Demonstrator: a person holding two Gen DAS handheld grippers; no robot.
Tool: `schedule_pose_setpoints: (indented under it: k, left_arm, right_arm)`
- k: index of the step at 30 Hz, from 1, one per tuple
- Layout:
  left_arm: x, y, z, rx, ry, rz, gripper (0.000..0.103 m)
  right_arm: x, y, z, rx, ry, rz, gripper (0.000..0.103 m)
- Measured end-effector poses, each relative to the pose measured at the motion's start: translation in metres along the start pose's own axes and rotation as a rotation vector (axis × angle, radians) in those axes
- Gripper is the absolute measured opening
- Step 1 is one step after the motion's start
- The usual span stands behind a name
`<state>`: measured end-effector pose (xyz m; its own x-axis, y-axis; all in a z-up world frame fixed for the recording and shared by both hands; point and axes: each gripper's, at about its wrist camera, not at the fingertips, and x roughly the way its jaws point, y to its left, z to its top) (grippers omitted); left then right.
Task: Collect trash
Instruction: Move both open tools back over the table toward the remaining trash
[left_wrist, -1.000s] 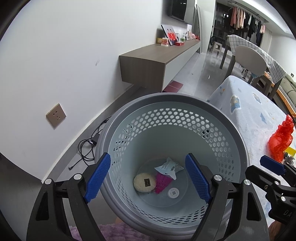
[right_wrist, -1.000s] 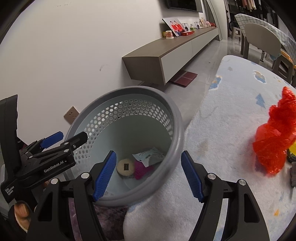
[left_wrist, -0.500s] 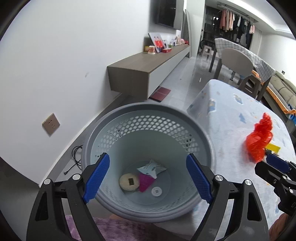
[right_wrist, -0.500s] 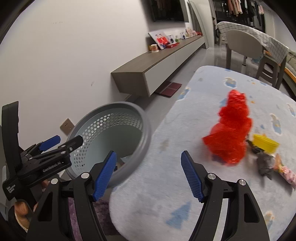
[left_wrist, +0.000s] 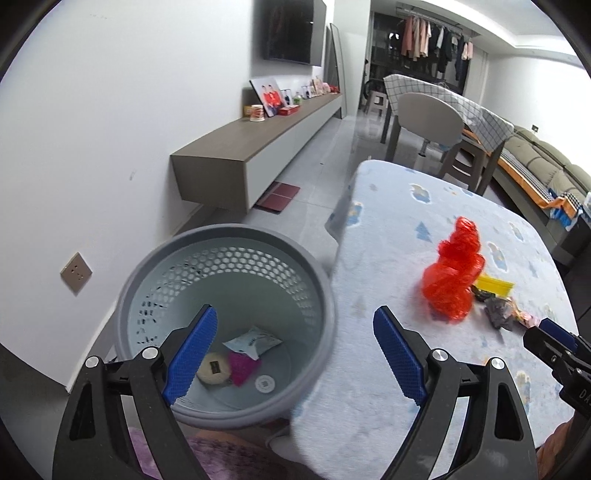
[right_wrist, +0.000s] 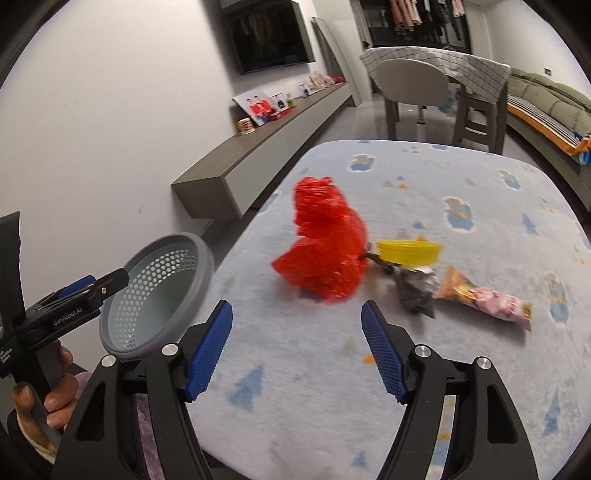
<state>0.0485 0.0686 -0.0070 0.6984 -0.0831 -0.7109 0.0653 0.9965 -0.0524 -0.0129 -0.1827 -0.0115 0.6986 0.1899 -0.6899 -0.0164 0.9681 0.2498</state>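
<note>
A grey perforated basket (left_wrist: 236, 271) stands on the floor beside the table; in it lie a white packet (left_wrist: 253, 341), a round beige piece (left_wrist: 214, 367) and a magenta wrapper (left_wrist: 242, 365). My left gripper (left_wrist: 294, 314) hangs open over the basket's right rim, empty. On the blue patterned tablecloth (right_wrist: 443, 369) sit a crumpled red plastic bag (right_wrist: 325, 251), a yellow lid (right_wrist: 410, 251), a dark crumpled wrapper (right_wrist: 415, 291) and a pink snack packet (right_wrist: 487, 299). My right gripper (right_wrist: 295, 306) is open and empty, just short of the red bag.
A floating wall cabinet (left_wrist: 258, 147) runs along the white wall behind the basket. A chair (left_wrist: 428, 114) and a dining table stand beyond the table's far end, with a sofa (left_wrist: 546, 177) at the right. Purple fabric (left_wrist: 221, 454) lies below the basket. A hand (right_wrist: 55, 398) holds the left gripper's handle.
Both views have swung right, away from the basket toward the table. The basket slid left and the red bag and other trash came into sight. Both grippers stayed open and empty.
</note>
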Motion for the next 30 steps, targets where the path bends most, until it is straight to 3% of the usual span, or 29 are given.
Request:
schedule_pose_setpoints:
  k: [19, 30]
  left_arm:
    - [0.026, -0.112, -0.025, 0.125, 0.090, -0.079, 0.085]
    - [0.048, -0.155, -0.031, 0.166, 0.143, -0.100, 0.085]
  right_arm:
    - [-0.026, -0.131, -0.023, 0.157, -0.023, -0.104, 0.069]
    - [-0.004, -0.176, -0.013, 0.067, 0.094, -0.153, 0.069]
